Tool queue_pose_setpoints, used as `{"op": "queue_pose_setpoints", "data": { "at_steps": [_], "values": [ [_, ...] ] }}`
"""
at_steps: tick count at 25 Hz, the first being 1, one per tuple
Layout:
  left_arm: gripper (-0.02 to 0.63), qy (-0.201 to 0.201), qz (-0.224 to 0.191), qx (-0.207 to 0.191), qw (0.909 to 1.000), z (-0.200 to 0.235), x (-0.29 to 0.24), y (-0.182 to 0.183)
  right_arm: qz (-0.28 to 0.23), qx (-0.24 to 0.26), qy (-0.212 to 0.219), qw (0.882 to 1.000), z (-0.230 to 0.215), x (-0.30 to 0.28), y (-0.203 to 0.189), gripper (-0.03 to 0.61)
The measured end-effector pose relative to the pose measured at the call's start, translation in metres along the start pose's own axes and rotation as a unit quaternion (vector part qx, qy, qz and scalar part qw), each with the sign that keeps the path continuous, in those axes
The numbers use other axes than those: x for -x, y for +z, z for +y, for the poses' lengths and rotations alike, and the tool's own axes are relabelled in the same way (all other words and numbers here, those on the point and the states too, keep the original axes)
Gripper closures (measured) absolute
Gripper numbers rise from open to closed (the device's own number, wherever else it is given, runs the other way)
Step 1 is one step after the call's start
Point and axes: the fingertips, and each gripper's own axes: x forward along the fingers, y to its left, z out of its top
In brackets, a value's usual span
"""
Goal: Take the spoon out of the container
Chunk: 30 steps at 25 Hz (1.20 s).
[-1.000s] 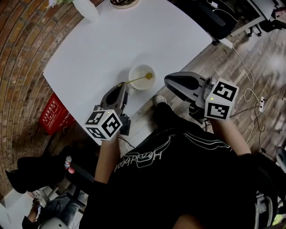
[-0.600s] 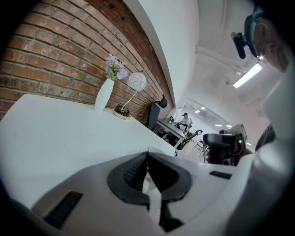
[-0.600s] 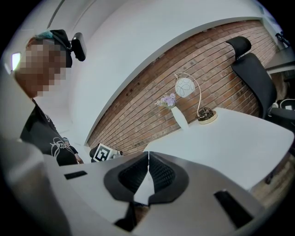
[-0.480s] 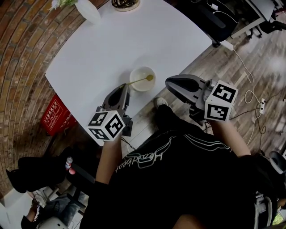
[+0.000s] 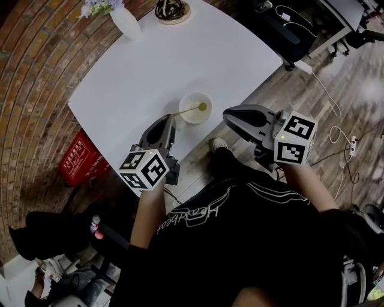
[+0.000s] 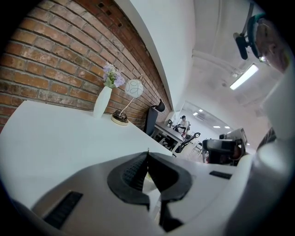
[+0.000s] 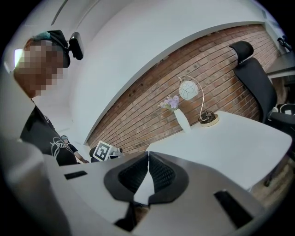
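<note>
Left gripper [image 5: 170, 117] on spoon [image 5: 188, 110] in container [image 5: 191, 97]

White vase [image 5: 127, 24] (purple flowers) near a lamp base [image 5: 172, 10]; red crate [image 5: 81, 159] on floor.

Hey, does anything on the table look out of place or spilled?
Nothing spilled. The bowl sits close to the edge of the table, its spoon jutting over the rim, pinched in the left claw.

Left gripper [image 5: 166, 120]: points to 1 o'clock, jaws closed, tips pinching the spoon [image 5: 187, 111] handle's end.
Right gripper [image 5: 228, 113]: points to 10 o'clock, jaws together, empty.
Forearms: reaching from 6 o'clock.
</note>
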Motion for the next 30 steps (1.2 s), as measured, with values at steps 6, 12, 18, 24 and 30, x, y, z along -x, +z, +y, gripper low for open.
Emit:
{"op": "queue_pose_setpoints", "data": {
  "at_steps": [6, 12, 18, 24, 30],
  "values": [
    [0.607, -0.009, -0.025, -0.011, 0.9996, -0.013, 0.027, 0.017, -0.007, 0.011, -0.01, 1.0, 0.019, 0.009, 0.0, 0.581],
    [0.607, -0.018, -0.05, -0.039, 0.9978, -0.034, 0.064, 0.032, -0.016, 0.03, -0.015, 0.999, 0.047, 0.017, 0.005, 0.581],
    [0.607, -0.032, -0.07, -0.073, 0.9943, -0.068, 0.107, 0.044, -0.039, 0.058, -0.013, 0.997, 0.082, 0.029, 0.013, 0.58],
    [0.607, -0.033, -0.08, -0.117, 0.9894, -0.1, 0.152, 0.048, -0.053, 0.076, -0.01, 0.996, 0.116, 0.034, 0.008, 0.581],
    [0.607, -0.04, -0.07, -0.121, 0.9894, -0.12, 0.172, 0.028, -0.06, 0.081, -0.02, 0.995, 0.136, 0.043, -0.001, 0.581]
  ]
}}
